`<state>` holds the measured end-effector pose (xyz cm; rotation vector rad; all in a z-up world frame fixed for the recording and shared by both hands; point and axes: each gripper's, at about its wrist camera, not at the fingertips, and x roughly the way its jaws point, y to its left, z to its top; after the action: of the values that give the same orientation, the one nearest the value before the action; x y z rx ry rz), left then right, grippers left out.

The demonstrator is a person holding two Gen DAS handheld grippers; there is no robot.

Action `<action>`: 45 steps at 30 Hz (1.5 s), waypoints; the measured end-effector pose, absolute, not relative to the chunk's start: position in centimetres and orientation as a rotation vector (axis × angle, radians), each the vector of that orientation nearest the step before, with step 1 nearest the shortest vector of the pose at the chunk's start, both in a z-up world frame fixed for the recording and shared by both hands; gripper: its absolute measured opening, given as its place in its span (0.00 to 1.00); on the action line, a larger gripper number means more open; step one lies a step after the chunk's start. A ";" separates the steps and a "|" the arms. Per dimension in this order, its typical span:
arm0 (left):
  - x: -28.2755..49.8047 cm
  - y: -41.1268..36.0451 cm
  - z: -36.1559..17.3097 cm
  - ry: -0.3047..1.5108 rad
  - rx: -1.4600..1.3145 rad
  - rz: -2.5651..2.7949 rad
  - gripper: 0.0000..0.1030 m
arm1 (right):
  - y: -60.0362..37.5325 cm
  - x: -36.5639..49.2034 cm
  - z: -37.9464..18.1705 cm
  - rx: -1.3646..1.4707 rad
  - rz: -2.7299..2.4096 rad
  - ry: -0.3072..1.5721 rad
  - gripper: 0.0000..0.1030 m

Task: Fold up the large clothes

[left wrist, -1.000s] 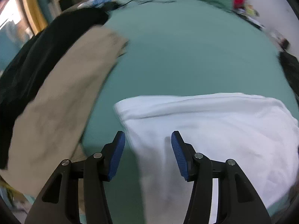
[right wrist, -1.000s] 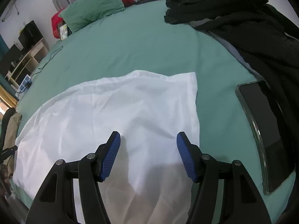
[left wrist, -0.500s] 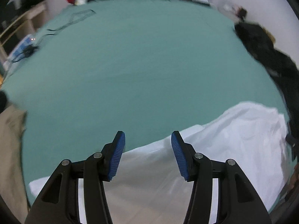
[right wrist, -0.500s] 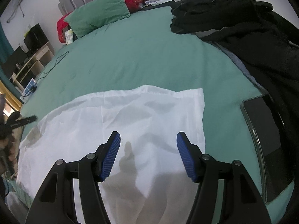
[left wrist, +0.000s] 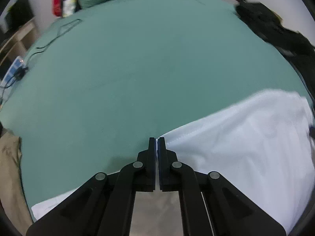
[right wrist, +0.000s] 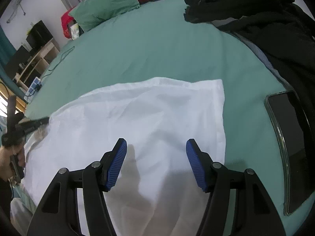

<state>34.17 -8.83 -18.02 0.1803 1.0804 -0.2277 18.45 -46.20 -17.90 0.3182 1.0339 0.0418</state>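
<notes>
A large white garment (right wrist: 149,122) lies spread flat on the green bed (right wrist: 157,45). In the left wrist view my left gripper (left wrist: 157,143) is at the far hem of the white garment (left wrist: 246,147). Its jaws are closing tight, and a thin strip of white shows pinched between the pads. The right wrist view shows that left gripper (right wrist: 33,124), held by a person's hand, at the garment's left edge. My right gripper (right wrist: 156,157) hovers open over the near part of the garment, with nothing between its blue pads (right wrist: 118,163).
Black clothes (right wrist: 265,23) are piled along the bed's right side, beside a dark phone (right wrist: 289,147). A green pillow (right wrist: 106,5) lies at the head. A beige garment (left wrist: 9,167) sits at the left edge, with a cable (left wrist: 57,33) and power strip (left wrist: 13,68) farther up.
My left gripper swung from the garment's left corner to its far hem and shut on it. The right gripper stayed open above the garment.
</notes>
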 end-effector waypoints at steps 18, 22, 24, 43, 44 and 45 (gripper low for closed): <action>19.8 5.1 -13.1 1.013 -0.127 0.090 0.49 | -50.7 11.7 -15.6 0.466 -0.067 0.890 0.61; 14.9 8.2 -14.4 1.041 -0.226 0.121 0.51 | -50.6 10.0 -17.2 0.587 -0.029 0.927 0.58; 13.8 8.5 -15.8 1.068 -0.246 0.112 0.51 | -50.5 9.4 -18.4 0.684 0.011 0.942 0.42; 8.7 9.6 -18.5 1.124 -0.348 0.038 0.06 | -50.5 6.8 -17.8 0.626 -0.036 0.956 0.03; 8.5 9.6 -18.6 1.127 -0.349 0.039 0.08 | -50.4 6.7 -18.1 0.618 -0.043 0.970 0.03; 8.6 9.6 -18.6 1.127 -0.352 0.044 0.09 | -50.4 6.8 -18.3 0.609 -0.048 0.983 0.03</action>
<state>8.56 9.62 -18.58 -0.3518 1.1274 0.0440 6.78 -50.35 -18.31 0.6086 0.9834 -0.0481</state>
